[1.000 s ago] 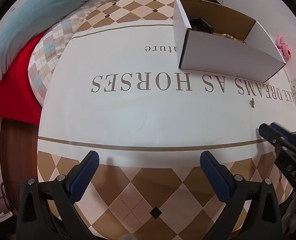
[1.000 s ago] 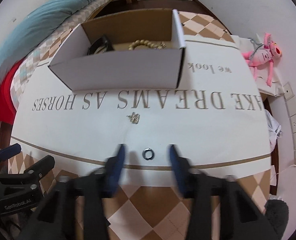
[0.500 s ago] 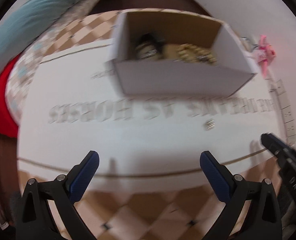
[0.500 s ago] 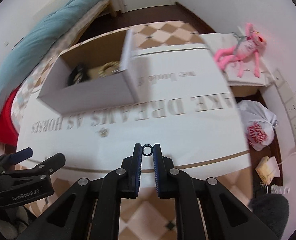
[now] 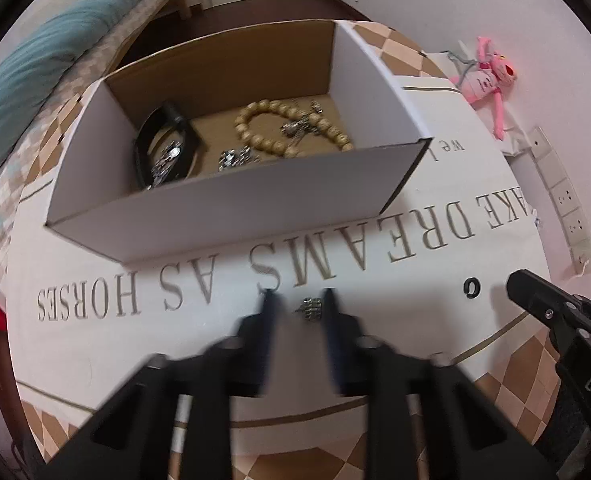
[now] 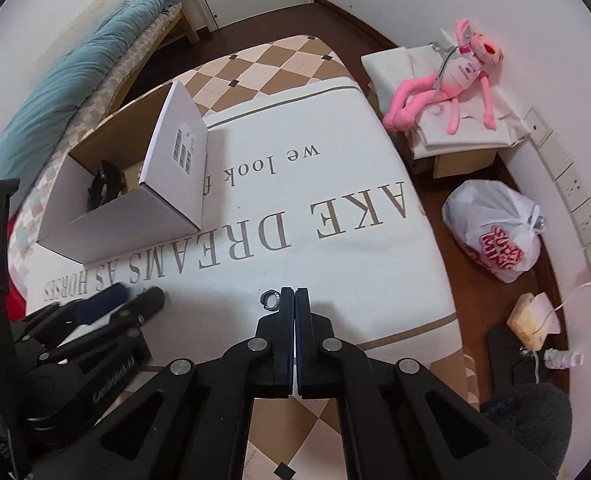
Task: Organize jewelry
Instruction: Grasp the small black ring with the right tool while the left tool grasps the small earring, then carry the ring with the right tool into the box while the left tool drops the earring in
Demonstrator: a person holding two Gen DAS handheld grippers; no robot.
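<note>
Left claw (image 5: 297,300) straddling charm (image 5: 311,309), right claw (image 6: 294,296) closed beside ring (image 6: 269,300)

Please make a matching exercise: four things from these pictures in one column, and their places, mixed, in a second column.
Things:
1. String of tan wooden beads
2. Small silver metal charm
3. Small dark metal ring
4. Pink plush toy

Places:
A. Between the fingers of the left hand-held gripper
B. Inside the white cardboard box
C. On folded white cloth by the wall
D. On the tablecloth, just left of the right hand-held gripper

Pairs: 1-B, 2-A, 3-D, 4-C
</note>
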